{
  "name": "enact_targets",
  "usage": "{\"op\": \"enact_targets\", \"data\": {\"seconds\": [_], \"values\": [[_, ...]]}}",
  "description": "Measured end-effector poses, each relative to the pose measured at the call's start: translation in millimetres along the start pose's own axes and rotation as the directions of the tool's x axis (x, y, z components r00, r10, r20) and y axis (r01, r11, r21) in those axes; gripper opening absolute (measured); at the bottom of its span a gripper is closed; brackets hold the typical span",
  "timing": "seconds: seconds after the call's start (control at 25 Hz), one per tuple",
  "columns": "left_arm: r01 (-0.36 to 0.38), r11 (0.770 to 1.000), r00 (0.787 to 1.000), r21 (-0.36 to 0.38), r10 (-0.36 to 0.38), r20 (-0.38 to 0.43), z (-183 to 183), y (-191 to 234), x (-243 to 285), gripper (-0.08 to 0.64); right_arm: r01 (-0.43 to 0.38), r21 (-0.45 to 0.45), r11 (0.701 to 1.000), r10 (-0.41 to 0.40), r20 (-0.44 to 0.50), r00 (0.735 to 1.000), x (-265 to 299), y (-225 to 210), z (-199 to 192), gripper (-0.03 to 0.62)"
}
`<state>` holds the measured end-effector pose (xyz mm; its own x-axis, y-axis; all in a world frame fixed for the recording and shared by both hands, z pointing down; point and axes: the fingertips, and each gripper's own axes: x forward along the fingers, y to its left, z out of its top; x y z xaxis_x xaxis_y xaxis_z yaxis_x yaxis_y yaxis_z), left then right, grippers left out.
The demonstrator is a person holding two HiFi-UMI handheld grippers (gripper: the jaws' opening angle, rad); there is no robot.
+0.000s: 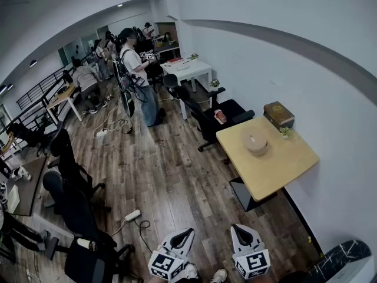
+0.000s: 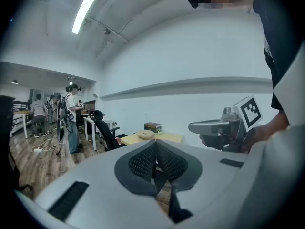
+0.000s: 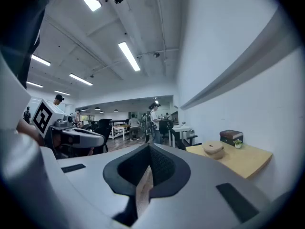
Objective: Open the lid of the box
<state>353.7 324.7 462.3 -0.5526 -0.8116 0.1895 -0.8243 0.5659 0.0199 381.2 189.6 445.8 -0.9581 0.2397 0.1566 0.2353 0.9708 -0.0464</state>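
Box (image 1: 256,141) lid on; left gripper (image 1: 185,235) & right gripper (image 1: 240,232) closed, empty, well away.

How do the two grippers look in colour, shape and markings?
The left gripper and right gripper are alike: light grey shells that taper to a point, with dark ribbed pads set in a dark hollow. Each carries a white cube with black square markers.

Head camera looks down; gripper cameras apparently share far table (image 1: 277,164).
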Motion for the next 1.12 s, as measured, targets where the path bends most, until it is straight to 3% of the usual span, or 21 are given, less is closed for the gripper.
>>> {"op": "enact_targets", "data": {"seconds": [0.2, 0.44, 0.72, 0.92, 1.12], "values": [[-0.007, 0.999, 1.0, -0.051, 0.008, 0.03, 7.7, 11.8, -5.9, 0.02, -0.004, -0.025, 1.0, 0.004, -0.011, 1.0, 9.7, 14.7, 12.6, 0.018], [0.017, 0.999, 0.999, -0.038, -0.016, 0.033, -4.5, 24.8, -11.6, 0.02, -0.014, -0.015, 1.0, 0.014, -0.037, 0.999, 22.3, 31.4, 0.2, 0.018], [0.019, 1.0, 0.999, -0.013, -0.019, 0.044, -5.8, 41.9, -16.4, 0.02, -0.044, -0.016, 0.999, 0.044, -0.002, 0.999, 39.3, 55.2, 3.7, 0.02], [0.052, 0.999, 0.997, -0.018, -0.051, 0.055, -1.0, 60.4, -21.7, 0.02, -0.052, -0.05, 0.997, 0.051, -0.015, 0.999, 59.9, 76.9, 8.3, 0.167], [0.069, 0.997, 0.995, -0.026, -0.067, 0.073, 1.1, 85.4, -29.9, 0.02, -0.001, -0.06, 0.998, 0.002, 0.011, 1.0, 81.8, 87.0, 10.8, 0.311]]}}
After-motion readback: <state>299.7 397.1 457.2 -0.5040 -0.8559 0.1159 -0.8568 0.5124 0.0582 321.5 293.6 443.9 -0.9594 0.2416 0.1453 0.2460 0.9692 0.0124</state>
